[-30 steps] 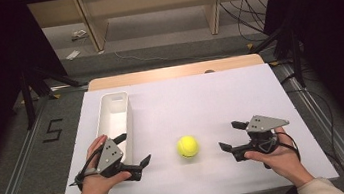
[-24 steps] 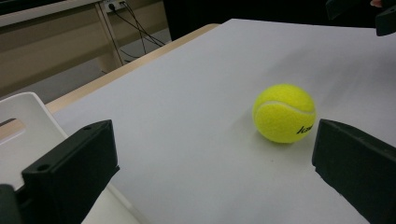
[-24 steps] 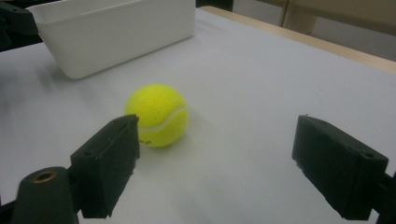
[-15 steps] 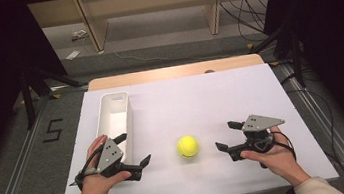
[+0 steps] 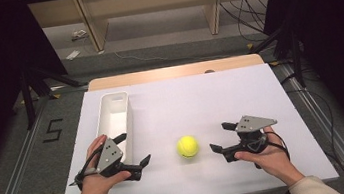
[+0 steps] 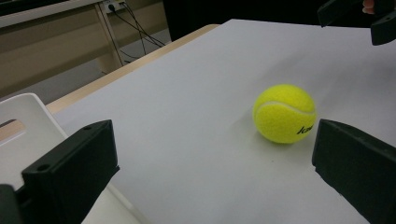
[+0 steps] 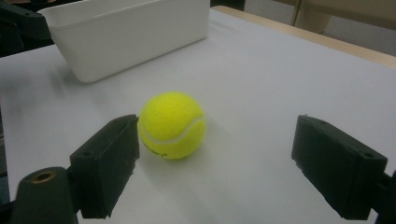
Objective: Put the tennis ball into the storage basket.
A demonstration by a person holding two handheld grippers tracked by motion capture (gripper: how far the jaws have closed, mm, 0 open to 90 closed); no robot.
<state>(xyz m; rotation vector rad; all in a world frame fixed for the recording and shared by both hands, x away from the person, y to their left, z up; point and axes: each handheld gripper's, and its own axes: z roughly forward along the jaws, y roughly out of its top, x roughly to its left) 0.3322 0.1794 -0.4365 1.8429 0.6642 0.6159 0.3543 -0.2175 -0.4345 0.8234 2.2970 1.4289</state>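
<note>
Ball point(image 5: 187, 147) is lying on the table point(image 5: 200, 98) just ahead of the spread right gripper point(image 5: 222, 140), which is edging nearer than a second ago, suggesting a coming grasp, while the left gripper point(image 5: 132, 149) is waiting open beside the bin point(image 5: 112, 116).

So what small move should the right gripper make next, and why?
Probably ease the right gripper forward until the tennis ball sits between its open jaws, then shut. The ball lies free on the white board, just ahead.
</note>
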